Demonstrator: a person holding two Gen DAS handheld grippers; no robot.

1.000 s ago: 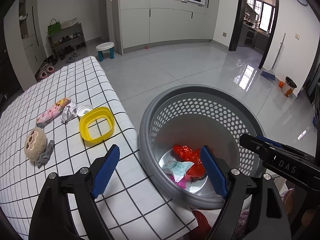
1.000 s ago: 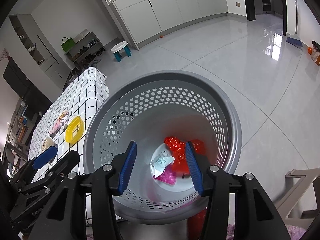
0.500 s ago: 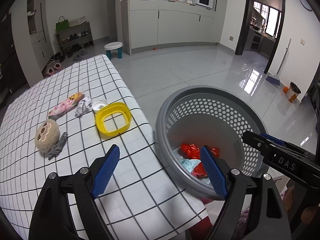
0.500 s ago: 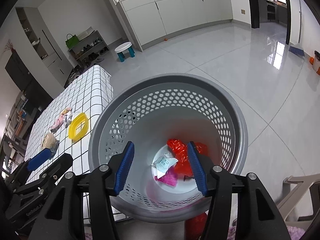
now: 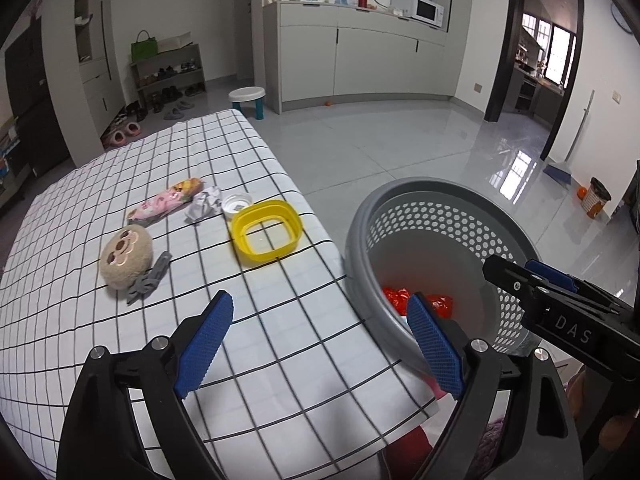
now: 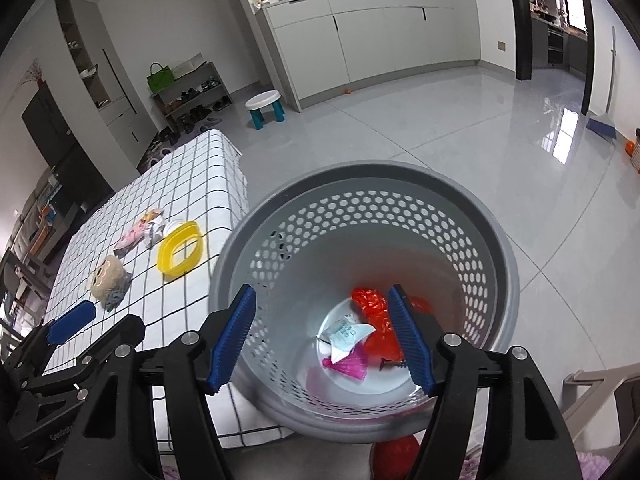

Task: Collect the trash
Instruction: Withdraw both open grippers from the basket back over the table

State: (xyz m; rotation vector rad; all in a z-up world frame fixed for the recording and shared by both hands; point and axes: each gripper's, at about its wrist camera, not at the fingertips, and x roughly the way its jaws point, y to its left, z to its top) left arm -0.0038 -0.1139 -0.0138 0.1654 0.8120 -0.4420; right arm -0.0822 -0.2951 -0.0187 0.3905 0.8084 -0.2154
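Observation:
A grey perforated basket (image 6: 472,216) stands beside the table's right edge; it also shows in the left wrist view (image 5: 432,192). Inside lie a red wrapper (image 6: 374,308), a white packet (image 6: 346,334) and a pink wrapper (image 6: 348,366). On the checked tablecloth (image 5: 120,360) lie a pink wrapper (image 5: 168,202), a crumpled white paper (image 5: 204,208) and a small white lid (image 5: 237,202). My left gripper (image 5: 320,340) is open and empty above the table's near right corner. My right gripper (image 6: 322,334) is open and empty above the basket.
A yellow square ring (image 5: 267,232), a round plush sloth toy (image 5: 126,256) and a grey clip (image 5: 150,276) also lie on the cloth. The table's right edge drops next to the basket. A small white stool (image 5: 248,98) stands on the tiled floor beyond.
My left gripper has swung left from over the basket toward the table, so the table items sit more central. My right gripper has lifted slightly above the basket. Both stay open.

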